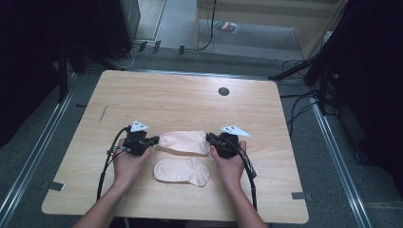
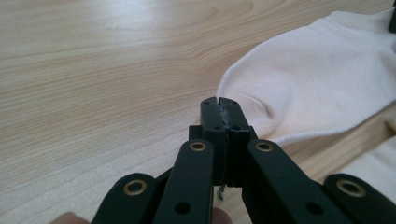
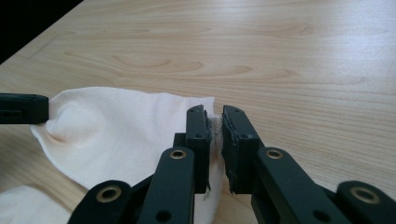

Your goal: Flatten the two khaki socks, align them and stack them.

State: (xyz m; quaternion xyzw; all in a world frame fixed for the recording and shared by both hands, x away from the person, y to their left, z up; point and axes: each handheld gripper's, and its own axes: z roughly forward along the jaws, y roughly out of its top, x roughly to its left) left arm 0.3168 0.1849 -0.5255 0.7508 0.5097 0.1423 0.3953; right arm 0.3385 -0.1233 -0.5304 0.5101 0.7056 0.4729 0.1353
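We see no readable writing on the pale wood-grain table (image 1: 180, 95), rounded at its corners, where two soft, finely knit cream socks lie flat. The farther sock (image 1: 185, 141) stretches between the tools, the nearer sock (image 1: 183, 172) just beside it toward us. The left gripper (image 2: 219, 106) is clamped on the farther sock's one end, and the right gripper (image 3: 214, 122) pinches its ribbed edge.
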